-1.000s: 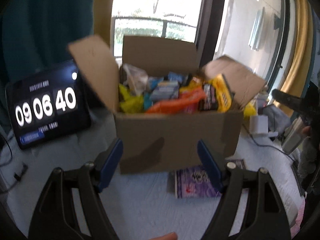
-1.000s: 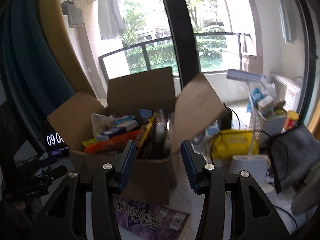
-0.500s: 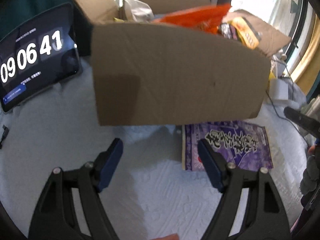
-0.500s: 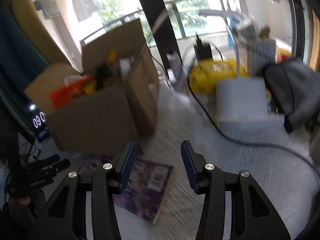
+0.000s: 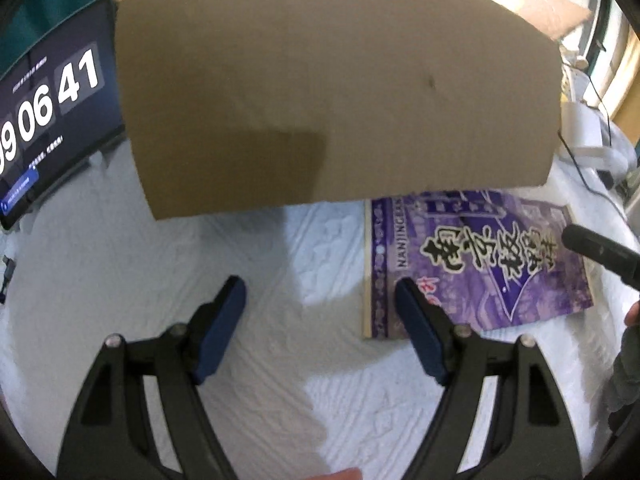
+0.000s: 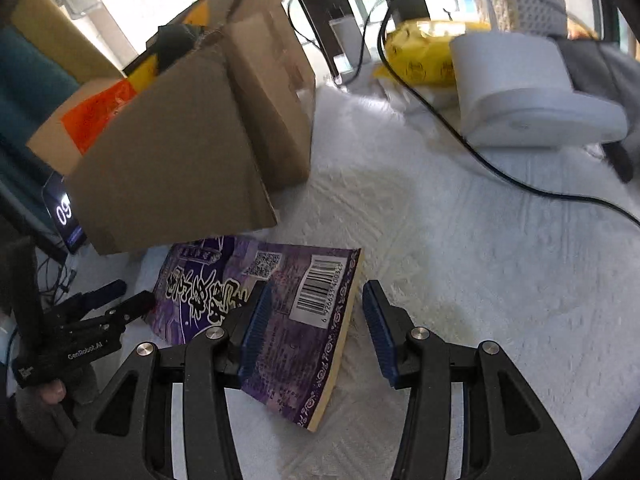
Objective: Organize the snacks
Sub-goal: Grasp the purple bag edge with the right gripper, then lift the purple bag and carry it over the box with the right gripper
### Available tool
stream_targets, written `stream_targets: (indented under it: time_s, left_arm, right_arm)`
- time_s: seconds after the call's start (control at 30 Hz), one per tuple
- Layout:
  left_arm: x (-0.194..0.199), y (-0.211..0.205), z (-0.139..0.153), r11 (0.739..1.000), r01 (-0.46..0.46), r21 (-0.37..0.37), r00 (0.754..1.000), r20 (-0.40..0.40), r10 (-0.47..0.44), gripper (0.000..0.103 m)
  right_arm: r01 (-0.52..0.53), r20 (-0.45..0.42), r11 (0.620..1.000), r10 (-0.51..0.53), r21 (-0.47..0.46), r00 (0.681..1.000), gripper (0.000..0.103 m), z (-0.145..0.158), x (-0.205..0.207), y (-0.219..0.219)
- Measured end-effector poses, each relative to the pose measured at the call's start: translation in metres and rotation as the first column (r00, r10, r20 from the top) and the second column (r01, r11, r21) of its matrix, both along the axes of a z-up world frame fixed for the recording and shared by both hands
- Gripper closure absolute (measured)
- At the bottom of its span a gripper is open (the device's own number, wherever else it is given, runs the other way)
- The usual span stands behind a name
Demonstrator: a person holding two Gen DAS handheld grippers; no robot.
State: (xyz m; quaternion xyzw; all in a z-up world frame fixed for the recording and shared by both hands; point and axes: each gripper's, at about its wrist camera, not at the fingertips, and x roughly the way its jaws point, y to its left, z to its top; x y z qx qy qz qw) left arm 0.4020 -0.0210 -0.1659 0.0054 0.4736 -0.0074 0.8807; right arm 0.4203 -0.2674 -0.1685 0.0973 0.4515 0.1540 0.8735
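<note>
The snack box (image 5: pixel 336 92) sat on the white cloth (image 6: pixel 460 280), a purple book (image 6: pixel 280 312) just in front. Both tongs, left (image 5: pixel 320 296) and right (image 6: pixel 314 300), hung near the book, apart (nothing gripped).

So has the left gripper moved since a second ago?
Yes. The left gripper has dropped toward the white cloth; the cardboard box now looms above, its snacks out of view.

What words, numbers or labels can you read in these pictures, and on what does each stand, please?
"06 41", after a cut-off "9": tablet clock.
"NANJING", cut off by the box: spine edge of the purple packet.
"GenRobot.AI": left gripper body, seen from the right wrist.
Large Chinese characters on the packet, barcode digits and small tablet text: too blurred to read.
</note>
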Motion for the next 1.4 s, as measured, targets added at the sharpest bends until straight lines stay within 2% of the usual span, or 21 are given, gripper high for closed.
stream_targets:
  time_s: [0.13,0.3,0.43,0.57,0.73,0.83,0.93,0.97,1.0,1.07,1.2,1.4]
  left_arm:
    - [-0.007,-0.016,-0.001,0.999,0.039,0.008,0.999,0.012,-0.039,0.025]
    - [-0.015,-0.029,-0.002,0.996,0.087,0.016,0.996,0.020,-0.087,0.025]
    - [-0.022,-0.034,-0.002,0.996,0.090,0.011,0.995,0.031,-0.091,0.025]
    - [-0.029,-0.034,-0.001,0.995,0.099,0.011,0.994,0.039,-0.099,0.025]
    - [-0.030,-0.024,0.003,0.994,0.111,0.011,0.993,0.037,-0.112,0.026]
    - [-0.031,-0.024,0.003,0.994,0.111,0.010,0.993,0.037,-0.111,0.027]
    - [-0.027,-0.020,0.003,0.994,0.113,0.006,0.993,0.039,-0.113,0.027]
    - [-0.028,-0.020,0.004,0.993,0.115,0.006,0.993,0.039,-0.115,0.027]
    - [-0.030,-0.019,0.005,0.993,0.118,0.004,0.992,0.035,-0.118,0.027]
    - [-0.027,-0.012,0.004,0.992,0.125,-0.004,0.992,0.025,-0.125,0.027]
    - [-0.039,-0.004,0.009,0.989,0.124,-0.077,0.992,0.021,-0.123,0.027]
    - [-0.064,0.003,0.025,0.988,0.133,-0.076,0.989,0.069,-0.128,0.027]
  right_arm:
    - [-0.014,-0.048,0.998,0.017,0.065,0.999,0.053,-0.001,-0.002,0.008]
    - [-0.012,-0.070,0.995,0.019,0.100,0.997,0.051,-0.002,-0.004,0.013]
    - [-0.008,-0.046,0.995,0.013,0.104,0.999,0.051,-0.002,-0.008,0.014]
    - [-0.020,-0.042,0.997,0.023,0.070,0.999,0.062,-0.002,-0.016,0.018]
    - [-0.010,-0.092,0.982,0.028,0.188,0.995,0.062,-0.003,-0.017,0.009]
    - [-0.001,-0.099,0.969,0.026,0.246,0.995,0.058,-0.003,-0.017,0.004]
    - [-0.005,-0.073,0.976,0.021,0.215,0.997,0.060,-0.006,-0.019,0.011]
    - [-0.001,-0.059,0.983,0.012,0.182,0.998,0.070,-0.005,-0.021,0.014]
    - [0.012,-0.048,0.991,-0.006,0.130,0.999,0.076,-0.004,-0.022,0.018]
    - [0.010,-0.042,0.995,-0.006,0.096,0.999,0.080,-0.002,-0.025,0.021]
    - [-0.004,-0.016,1.000,0.004,0.005,1.000,0.084,0.006,-0.036,0.022]
    - [-0.027,0.048,0.998,0.030,-0.056,0.998,0.084,0.023,-0.063,0.015]
